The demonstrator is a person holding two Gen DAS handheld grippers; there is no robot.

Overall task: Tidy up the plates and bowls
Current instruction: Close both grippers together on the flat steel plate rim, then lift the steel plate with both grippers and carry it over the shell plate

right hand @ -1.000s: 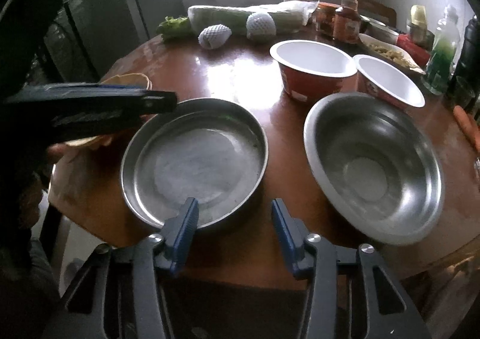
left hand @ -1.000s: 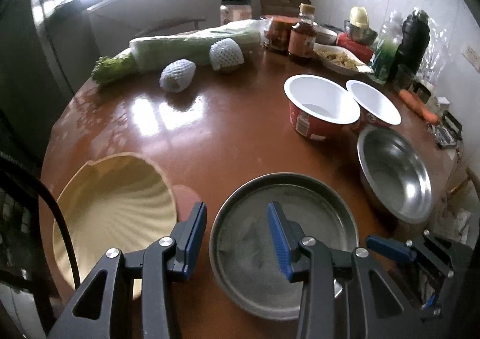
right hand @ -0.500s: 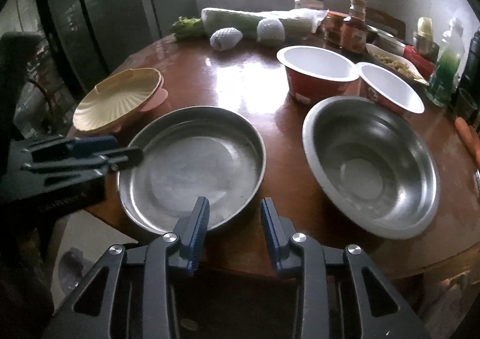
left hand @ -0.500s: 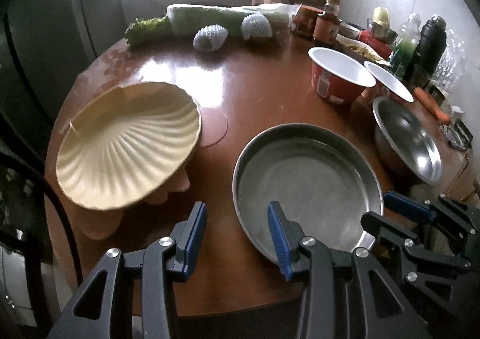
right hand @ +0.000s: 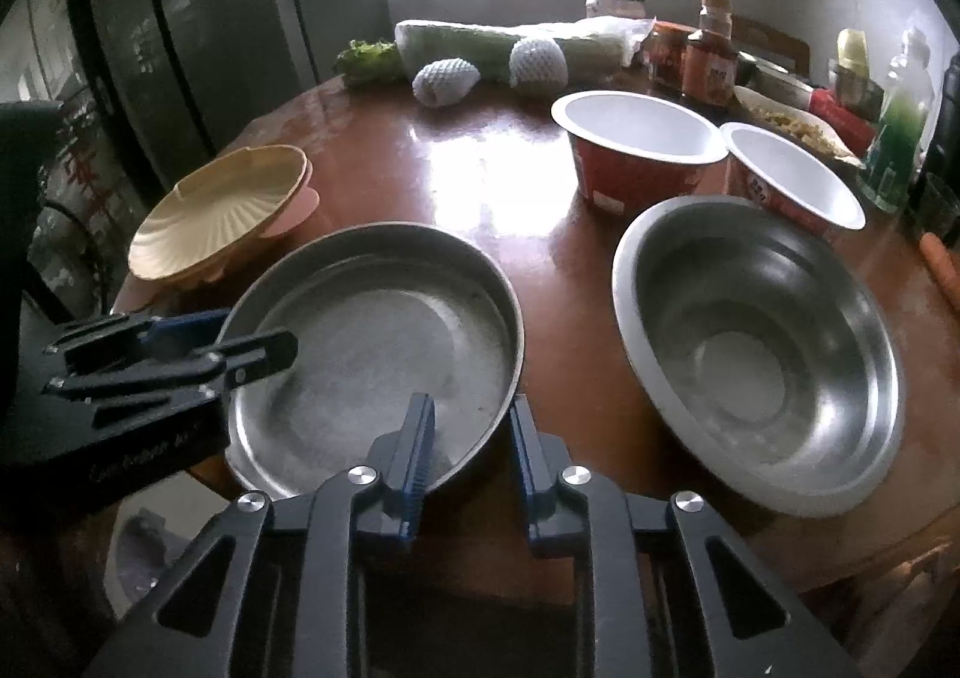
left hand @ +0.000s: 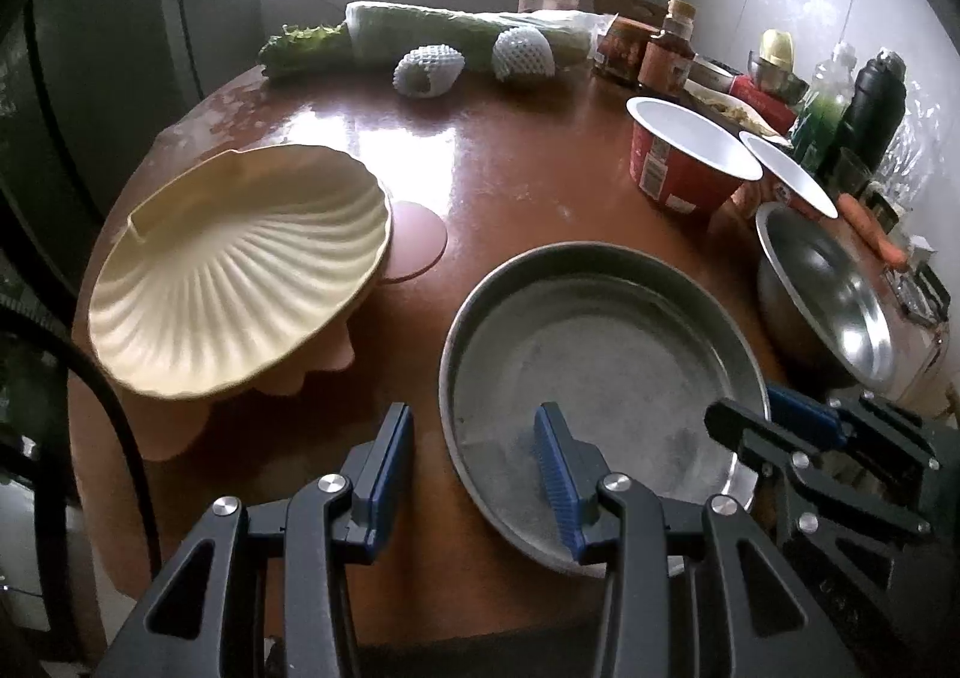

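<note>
A flat steel pan (left hand: 600, 354) (right hand: 384, 354) sits at the near edge of the round brown table. My left gripper (left hand: 474, 462) is open and straddles the pan's near-left rim, right finger inside. My right gripper (right hand: 471, 447) is open and straddles the pan's near-right rim, left finger inside. A cream shell-shaped plate (left hand: 240, 264) (right hand: 222, 210) lies on a pink shell plate at the left. A deep steel bowl (right hand: 756, 348) (left hand: 822, 294) sits at the right. Two red paper bowls (right hand: 642, 150) (right hand: 786, 180) stand behind it.
At the back of the table (left hand: 516, 162) lie a long cabbage (left hand: 456, 33), two foam-netted fruits (left hand: 429, 72), sauce jars (left hand: 666, 54), bottles (left hand: 870, 102) and a carrot (left hand: 873, 231). A dark fridge (right hand: 168, 36) stands at the left. A pink coaster (left hand: 417, 243) lies by the shell plate.
Both grippers have moved in onto the steel pan's near rim, one finger inside each. The right gripper's jaws have narrowed a little. The dishes have not moved.
</note>
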